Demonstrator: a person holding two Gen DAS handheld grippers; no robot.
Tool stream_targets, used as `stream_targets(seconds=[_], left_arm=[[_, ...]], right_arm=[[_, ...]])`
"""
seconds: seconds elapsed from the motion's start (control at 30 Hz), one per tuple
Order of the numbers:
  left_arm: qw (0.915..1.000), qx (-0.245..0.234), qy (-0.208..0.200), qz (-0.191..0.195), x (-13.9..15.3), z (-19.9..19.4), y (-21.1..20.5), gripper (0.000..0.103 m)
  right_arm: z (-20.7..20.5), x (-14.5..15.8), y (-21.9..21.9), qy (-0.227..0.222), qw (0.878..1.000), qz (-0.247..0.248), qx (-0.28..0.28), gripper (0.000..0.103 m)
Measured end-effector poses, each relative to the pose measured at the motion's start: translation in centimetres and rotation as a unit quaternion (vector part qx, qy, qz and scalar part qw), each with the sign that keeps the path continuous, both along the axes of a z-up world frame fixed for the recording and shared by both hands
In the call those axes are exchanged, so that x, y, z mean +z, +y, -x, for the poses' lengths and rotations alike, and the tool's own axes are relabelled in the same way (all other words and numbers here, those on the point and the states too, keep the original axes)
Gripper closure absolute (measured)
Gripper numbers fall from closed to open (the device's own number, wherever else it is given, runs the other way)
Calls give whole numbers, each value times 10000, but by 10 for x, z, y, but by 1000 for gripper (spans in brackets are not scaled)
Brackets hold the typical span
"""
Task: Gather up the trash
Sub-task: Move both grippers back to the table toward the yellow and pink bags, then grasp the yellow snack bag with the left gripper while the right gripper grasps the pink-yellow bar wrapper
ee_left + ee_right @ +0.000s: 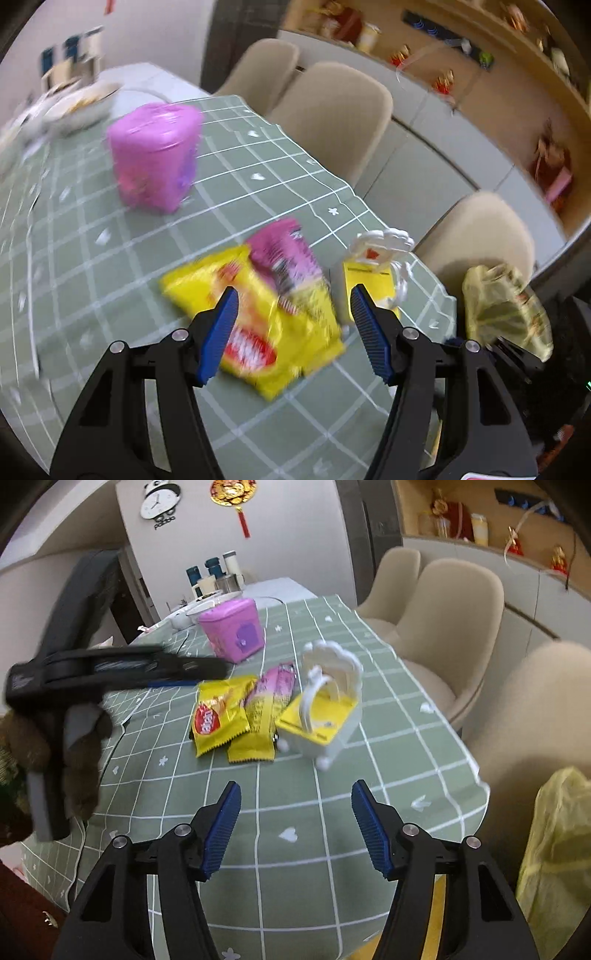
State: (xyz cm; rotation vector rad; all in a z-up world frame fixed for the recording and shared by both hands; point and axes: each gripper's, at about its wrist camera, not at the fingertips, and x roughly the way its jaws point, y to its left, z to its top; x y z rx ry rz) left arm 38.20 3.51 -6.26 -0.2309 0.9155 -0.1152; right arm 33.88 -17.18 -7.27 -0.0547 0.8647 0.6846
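While both tools hung above the green checked tabletop (314, 812), the trash lay in a small heap near its middle — a crinkled yellow snack wrapper (218, 716) with a red logo, and a pink-and-yellow wrapper (264, 716) partly overlapping it. Just beside them stood a small white-and-yellow toy bin (325, 716), its white lid tipped up. A pink box (234, 629) sat farther back, well apart. The left hand-held gripper (291, 321) hovered over the yellow wrapper with its blue pads spread wide, pinching nothing. The right hand-held gripper (295, 821) was likewise spread and empty — nearer the tabletop's edge. A yellow plastic bag (557, 849) hung at the right.
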Motion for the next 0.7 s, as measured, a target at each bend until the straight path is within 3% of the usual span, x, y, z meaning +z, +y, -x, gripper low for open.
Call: stream_targets(seconds=[0.2,0.23,0.3,0.33,0.4,0.57,0.7], left_arm=[[9975,-71,478,-507,-35,-49,-10,44],[9966,-105,492,-659,-39,-52,-11,46],[9965,-176,421,-702,-39,-51,-8,62],[9972,-206,407,-600,-36,-48,-5,67],[9988,-185,366,-276,-26,-38,5,90],[9992,118,106,360,10,7,38,90],[9974,294,107,642,17,39,56,87]], right_arm=[[8,-6,-5,11,9999,119,-22,44],[9,-6,-4,5,9999,155,6,44],[11,-7,-1,14,9998,157,94,44],[12,-7,1,13,9998,121,144,44],[13,-6,7,-21,9998,60,210,44],[16,-4,28,-130,9989,10,447,44],[24,-3,43,-167,9976,17,670,44]])
